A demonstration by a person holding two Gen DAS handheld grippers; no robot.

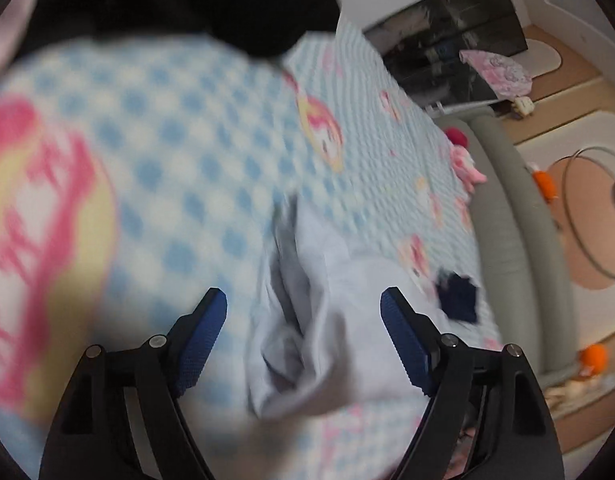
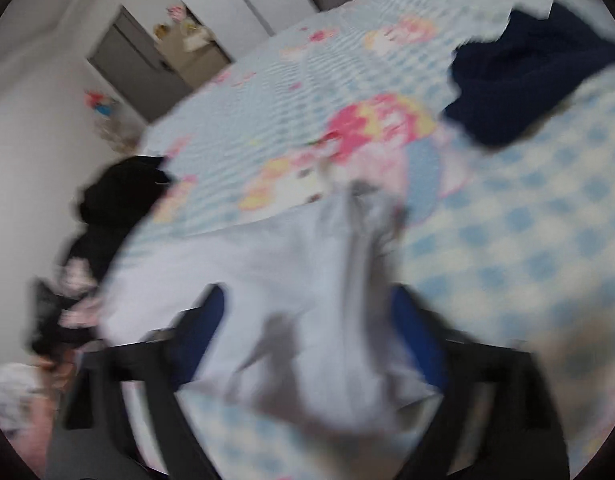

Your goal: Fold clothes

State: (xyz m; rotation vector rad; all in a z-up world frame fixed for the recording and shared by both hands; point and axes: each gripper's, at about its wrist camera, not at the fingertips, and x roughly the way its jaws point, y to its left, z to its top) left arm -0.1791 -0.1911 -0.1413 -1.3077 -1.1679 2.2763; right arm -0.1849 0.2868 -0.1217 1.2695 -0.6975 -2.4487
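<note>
Garment [image 1: 327, 300]: pale lilac-grey, thin woven cloth, limp and light, bunched in soft ridges on the blue-checked bedspread [image 1: 195, 128]; likely to sag and slide, so best taken at a hem or corner. Left gripper [image 1: 303, 308] stands open, ribbed blue pads [image 1: 203, 328] clear of the cloth between them. Right gripper [image 2: 307, 312] is likewise spread wide above the same garment, blurred. Dark navy clothing [image 2: 523, 80] lies well apart.

Left gripper [image 1: 303, 312] and right gripper [image 2: 307, 308] both gape wide, angled downward.
</note>
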